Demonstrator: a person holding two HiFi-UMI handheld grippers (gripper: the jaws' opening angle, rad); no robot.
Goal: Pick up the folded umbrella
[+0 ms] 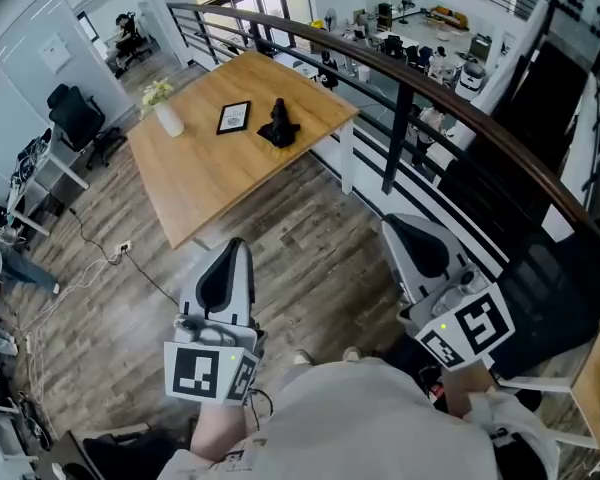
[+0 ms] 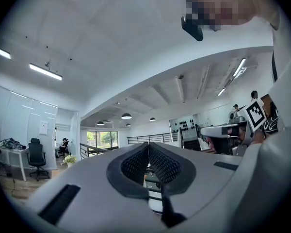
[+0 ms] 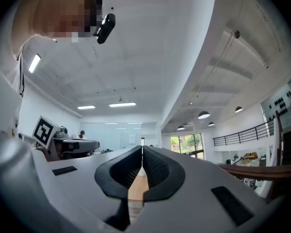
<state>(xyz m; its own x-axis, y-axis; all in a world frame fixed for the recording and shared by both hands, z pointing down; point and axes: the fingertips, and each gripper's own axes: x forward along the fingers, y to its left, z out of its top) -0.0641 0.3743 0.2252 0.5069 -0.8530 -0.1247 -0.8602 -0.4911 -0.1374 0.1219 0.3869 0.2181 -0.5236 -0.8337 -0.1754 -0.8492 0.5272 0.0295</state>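
The folded black umbrella (image 1: 278, 125) lies on a wooden table (image 1: 210, 168) some way ahead, near the table's far right side. Both grippers are held close to the person's body, well short of the table, pointing roughly level. In the head view my left gripper (image 1: 237, 245) is at lower centre-left and my right gripper (image 1: 393, 224) at lower right. In the left gripper view the left gripper (image 2: 148, 145) has its jaws together with nothing between them. The right gripper (image 3: 142, 148) looks the same in the right gripper view: pads meeting, holding nothing. Neither gripper view shows the umbrella.
A small framed picture (image 1: 233, 117) and a white vase of flowers (image 1: 165, 114) also stand on the table. A dark curved railing (image 1: 410, 86) runs along the right. A cable and power strip (image 1: 123, 248) lie on the wood floor at left, near a black office chair (image 1: 78, 118).
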